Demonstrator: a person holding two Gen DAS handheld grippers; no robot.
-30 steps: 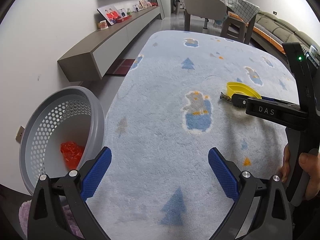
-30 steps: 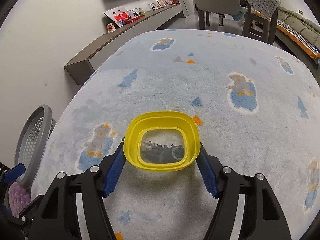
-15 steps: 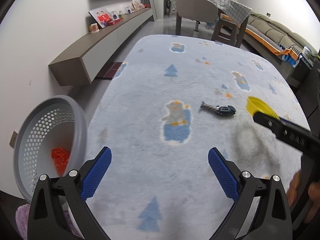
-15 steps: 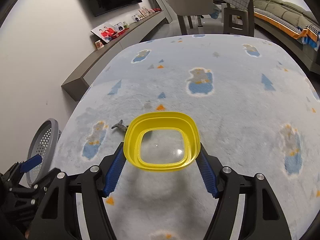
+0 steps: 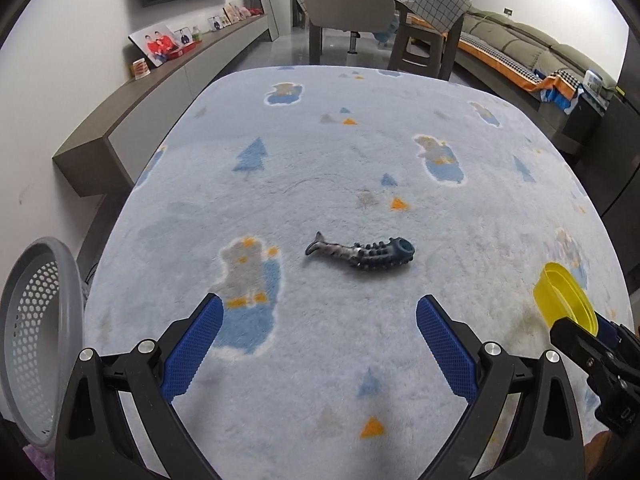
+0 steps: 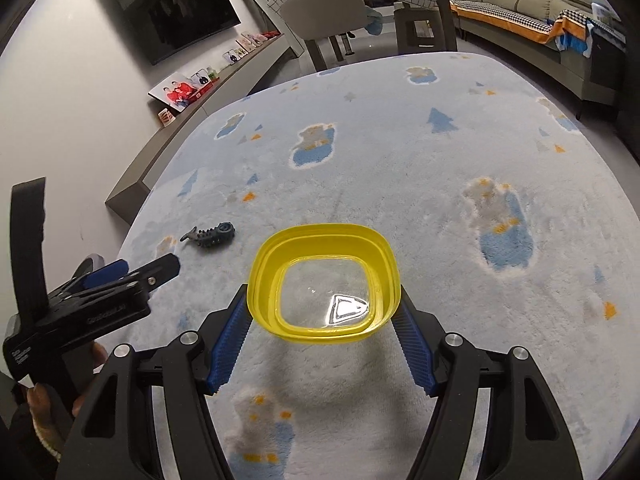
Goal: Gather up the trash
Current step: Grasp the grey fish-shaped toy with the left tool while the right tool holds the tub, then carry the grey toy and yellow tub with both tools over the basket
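Right tool point(image 6: 322, 330) clamped on a yellow plastic tub point(image 6: 323, 282), blue pads pressed against its two side walls, open mouth turned forward toward the camera so the clear bottom shows the rug point(image 6: 400, 168) through it; held clear of the pile, casting a shadow below, presumably lifted for carrying to the bin. Left tool point(image 5: 316, 344) spread wide apart, gripping nothing, hovering low over the rug and aimed at the dark fish-shaped toy point(image 5: 360, 254), which lies flat on the pile just ahead of the open pads, tail to the left, round head end to the right. Grey perforated basket point(image 5: 38, 340) at the far left edge of the left view, tipped with its mouth toward the rug, probably so items can be dropped or pushed in easily; contents not visible from here. Tub well apart from the basket, out at the right. Likely next: yellow tub across to the basket, or the free left tool down onto the toy, narrow enough for the wide opening.
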